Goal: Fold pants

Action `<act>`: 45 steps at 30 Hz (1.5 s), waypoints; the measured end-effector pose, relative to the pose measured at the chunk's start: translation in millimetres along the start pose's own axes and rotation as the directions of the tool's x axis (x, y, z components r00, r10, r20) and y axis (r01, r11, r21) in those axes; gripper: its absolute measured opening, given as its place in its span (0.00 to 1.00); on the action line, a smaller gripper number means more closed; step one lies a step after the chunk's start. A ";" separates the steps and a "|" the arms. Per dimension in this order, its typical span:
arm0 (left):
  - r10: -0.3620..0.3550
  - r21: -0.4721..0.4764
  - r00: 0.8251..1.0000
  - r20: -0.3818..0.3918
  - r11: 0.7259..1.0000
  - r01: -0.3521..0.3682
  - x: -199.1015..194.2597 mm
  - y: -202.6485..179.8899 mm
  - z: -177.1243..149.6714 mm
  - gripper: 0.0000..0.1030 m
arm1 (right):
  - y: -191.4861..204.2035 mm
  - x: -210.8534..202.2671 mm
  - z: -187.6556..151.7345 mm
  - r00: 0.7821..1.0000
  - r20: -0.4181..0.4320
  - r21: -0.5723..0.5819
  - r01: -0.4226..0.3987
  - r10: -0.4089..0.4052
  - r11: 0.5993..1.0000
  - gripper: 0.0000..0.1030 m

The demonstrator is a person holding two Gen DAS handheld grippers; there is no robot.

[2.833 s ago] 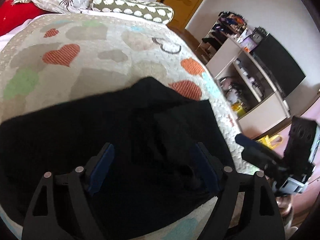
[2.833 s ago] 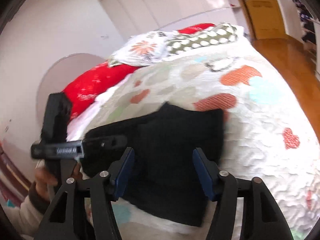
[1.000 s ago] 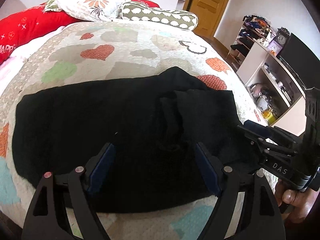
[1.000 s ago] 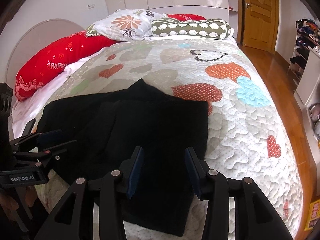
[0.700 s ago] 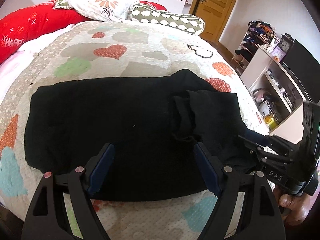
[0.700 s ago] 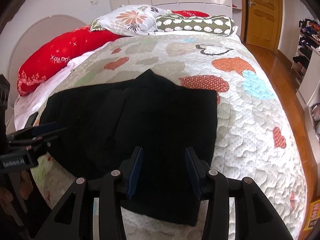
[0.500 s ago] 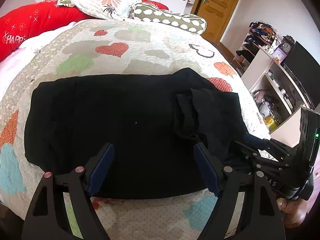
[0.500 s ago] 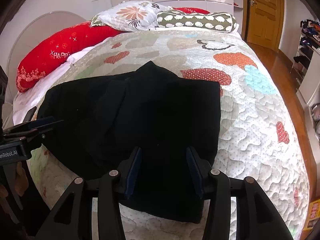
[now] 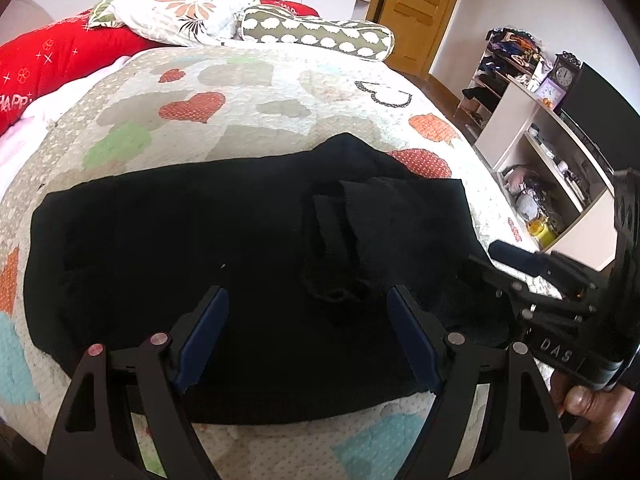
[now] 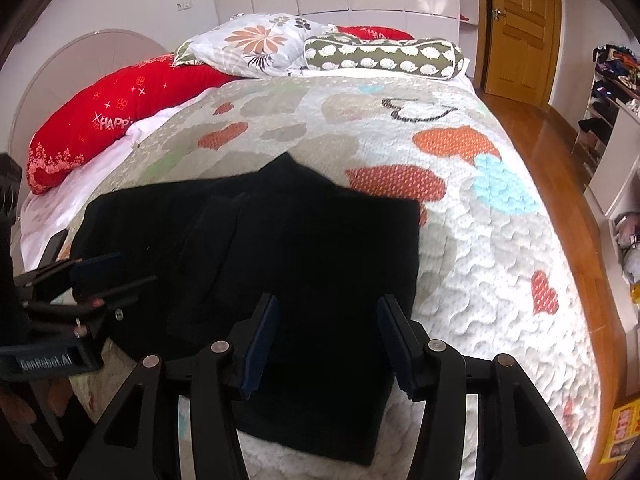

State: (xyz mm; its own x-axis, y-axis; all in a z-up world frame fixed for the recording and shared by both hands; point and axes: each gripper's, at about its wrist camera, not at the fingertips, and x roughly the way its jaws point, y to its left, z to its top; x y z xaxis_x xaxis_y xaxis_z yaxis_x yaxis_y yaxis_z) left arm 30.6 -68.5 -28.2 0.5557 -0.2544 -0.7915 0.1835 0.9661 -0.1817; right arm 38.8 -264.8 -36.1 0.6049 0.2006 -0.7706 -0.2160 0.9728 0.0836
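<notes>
Black pants [image 9: 240, 248] lie spread sideways across the near end of the quilted bed [image 9: 260, 92], with a bunched fold right of centre. They also show in the right wrist view [image 10: 312, 264]. My left gripper [image 9: 308, 300] is open and empty, above the pants' near edge. My right gripper [image 10: 326, 312] is open and empty over the pants' right part. The right gripper shows at the right edge of the left wrist view [image 9: 520, 272], and the left gripper at the left edge of the right wrist view [image 10: 92, 276].
Pillows are stacked at the head of the bed: red [image 10: 112, 120], floral [image 10: 256, 44] and a green patterned bolster [image 10: 384, 58]. Shelves with clutter [image 9: 536, 184] stand right of the bed. A wooden door [image 10: 520, 28] and wooden floor [image 10: 568, 184] lie beyond.
Both grippers have drawn back from the pants, so more of the bed shows. The right gripper's jaws have opened a little wider than a second ago. The pants lie still.
</notes>
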 end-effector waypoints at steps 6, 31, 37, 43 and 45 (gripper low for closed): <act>0.014 0.008 1.000 -0.003 1.000 -0.014 8.9 -3.2 4.0 0.79 | -0.9 11.6 13.2 1.000 -0.006 -0.015 0.008 -0.008 1.000 0.52; 0.005 0.005 1.000 -0.021 1.000 -0.005 19.3 4.9 1.5 0.80 | -2.2 39.6 21.8 0.998 -0.053 -0.028 0.021 -0.022 0.999 0.59; 0.043 -0.022 0.999 0.009 0.999 -0.043 -10.2 30.7 -13.1 0.80 | 18.4 16.3 18.2 0.999 -0.005 -0.062 -0.036 0.036 0.997 0.59; 0.070 -0.114 0.996 0.054 0.991 -0.064 -51.0 70.6 -31.6 0.80 | 53.3 44.1 10.2 0.997 -0.065 -0.147 -0.048 0.039 0.988 0.57; 0.062 -0.167 0.996 0.057 0.985 -0.052 -59.0 85.4 -38.9 0.80 | 55.0 40.4 11.7 0.998 -0.058 -0.140 -0.043 0.035 0.989 0.57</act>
State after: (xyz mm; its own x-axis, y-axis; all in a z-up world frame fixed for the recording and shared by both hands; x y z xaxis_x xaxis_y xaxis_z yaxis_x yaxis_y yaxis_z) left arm -18.1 30.7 -19.8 0.6116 -0.1959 -0.7665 0.0161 0.9717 -0.2355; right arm 60.3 -201.8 -55.3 0.5512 0.2273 -0.8028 -0.3466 0.9376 0.0275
